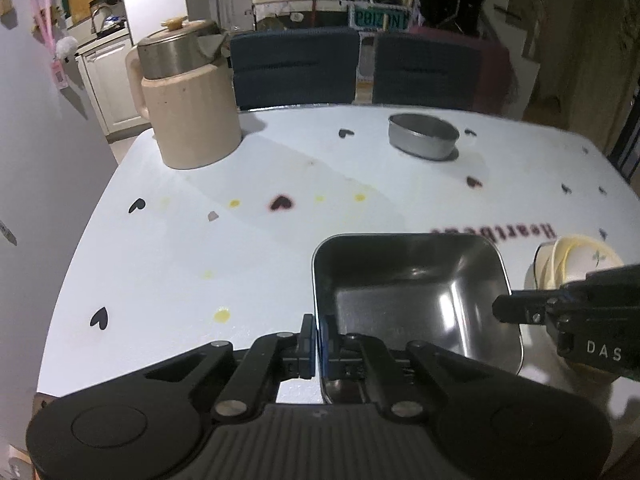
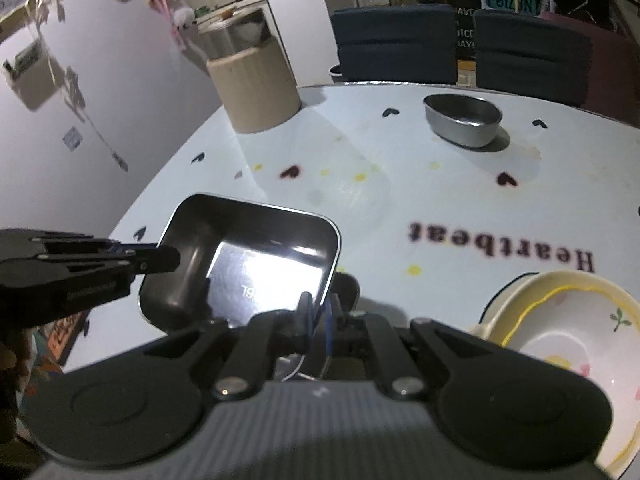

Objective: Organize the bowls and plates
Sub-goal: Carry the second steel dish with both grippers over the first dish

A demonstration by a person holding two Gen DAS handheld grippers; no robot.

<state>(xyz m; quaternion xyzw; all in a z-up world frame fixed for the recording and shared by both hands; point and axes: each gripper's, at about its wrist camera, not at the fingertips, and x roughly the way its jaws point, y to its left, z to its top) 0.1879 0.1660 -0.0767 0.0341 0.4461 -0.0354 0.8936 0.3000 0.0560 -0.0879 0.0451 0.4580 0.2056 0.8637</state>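
Observation:
A rectangular steel tray is held between both grippers over the near part of the table. My left gripper is shut on its left rim and shows in the right wrist view as the black left gripper. My right gripper is shut on the opposite rim and enters the left wrist view as the right gripper. A shadow under the tray's right edge suggests it hangs just off the cloth. A round steel bowl stands far across the table. A flowered ceramic bowl sits near right.
A beige jug with a steel lid stands at the far left corner of the table, whose white cloth has hearts and lettering. Two dark chairs stand behind it. A white wall runs along the left.

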